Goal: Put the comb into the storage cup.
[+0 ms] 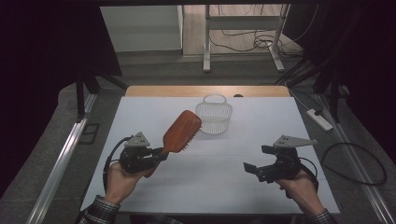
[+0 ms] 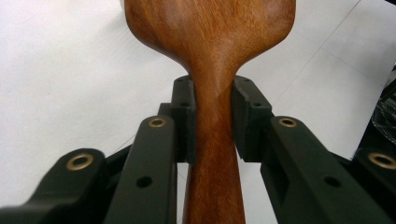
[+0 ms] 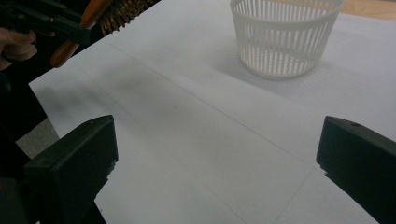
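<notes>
A brown wooden hairbrush (image 1: 179, 132) is held up off the white table, its head tilted toward the far right, bristles facing down-right. My left gripper (image 1: 159, 153) is shut on its handle; in the left gripper view both jaws clamp the narrow neck of the hairbrush (image 2: 215, 98). A white slatted basket (image 1: 214, 115) stands upright at the table's middle back, just right of the brush head. My right gripper (image 1: 254, 159) hovers open at the front right, jaws wide apart, nothing between them. In the right gripper view the basket (image 3: 284, 37) stands far ahead and the hairbrush (image 3: 100, 14) is at the top left.
The white table sheet (image 1: 210, 182) spreads between the two grippers. A wooden board edge (image 1: 205, 90) runs behind it. A power strip (image 1: 319, 118) and cables lie on the floor at the right. Metal stand legs (image 1: 206, 56) rise behind the table.
</notes>
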### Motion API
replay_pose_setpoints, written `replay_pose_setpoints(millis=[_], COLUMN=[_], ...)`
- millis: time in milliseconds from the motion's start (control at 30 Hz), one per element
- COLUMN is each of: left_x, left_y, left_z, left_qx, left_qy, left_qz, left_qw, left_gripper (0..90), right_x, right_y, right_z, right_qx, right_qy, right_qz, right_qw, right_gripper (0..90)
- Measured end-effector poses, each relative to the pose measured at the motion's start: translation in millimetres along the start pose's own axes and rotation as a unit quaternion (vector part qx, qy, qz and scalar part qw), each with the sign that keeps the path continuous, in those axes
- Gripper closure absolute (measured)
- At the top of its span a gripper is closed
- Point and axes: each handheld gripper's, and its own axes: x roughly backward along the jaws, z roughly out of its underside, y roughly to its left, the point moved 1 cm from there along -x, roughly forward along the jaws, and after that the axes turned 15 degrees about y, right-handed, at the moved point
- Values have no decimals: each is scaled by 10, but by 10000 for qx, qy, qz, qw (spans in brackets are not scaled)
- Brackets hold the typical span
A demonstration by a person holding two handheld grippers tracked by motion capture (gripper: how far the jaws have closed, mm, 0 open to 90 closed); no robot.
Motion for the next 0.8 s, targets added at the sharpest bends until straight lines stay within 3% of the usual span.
replay_pose_setpoints(millis=[500, 800], left_x=[-34, -57], left_y=[-50, -83], left_z=[-84, -131], left_qx=[-42, -77], left_qy=[-80, -128], left_qz=[90, 109], left_qw=[9999, 9998], left_gripper=[726, 726], right_x=[-168, -260], right_y=[26, 28], right_z=[-256, -388], right_qx=[-210, -205], right_qy=[17, 4], right_qz=[-349, -416], right_qw=[9992, 9989], right_gripper=[0, 0])
